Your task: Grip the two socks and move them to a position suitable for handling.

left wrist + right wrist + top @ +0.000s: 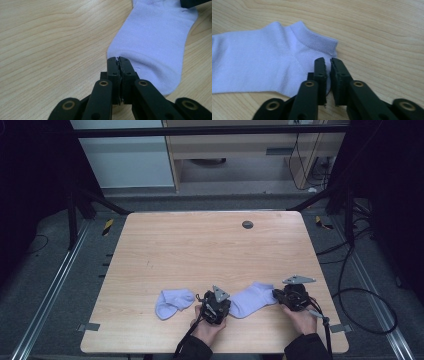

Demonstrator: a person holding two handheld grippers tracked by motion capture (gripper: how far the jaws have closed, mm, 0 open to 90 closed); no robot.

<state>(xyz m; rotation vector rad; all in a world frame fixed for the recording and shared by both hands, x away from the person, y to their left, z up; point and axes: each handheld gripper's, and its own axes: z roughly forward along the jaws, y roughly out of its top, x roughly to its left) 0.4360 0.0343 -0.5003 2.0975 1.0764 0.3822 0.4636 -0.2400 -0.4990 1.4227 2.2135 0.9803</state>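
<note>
Left hand-held gripper pinched shut on the sock toe; right hand-held gripper pinched shut on the sock cuff. On the counter.

This looks like a lab or recording room. A plain wooden table stands inside a dark metal frame, with black curtains to either side of it. Cables trail over the grey floor right of the table, floor rails run along both sides, and pale cabinets stand behind it.
</note>
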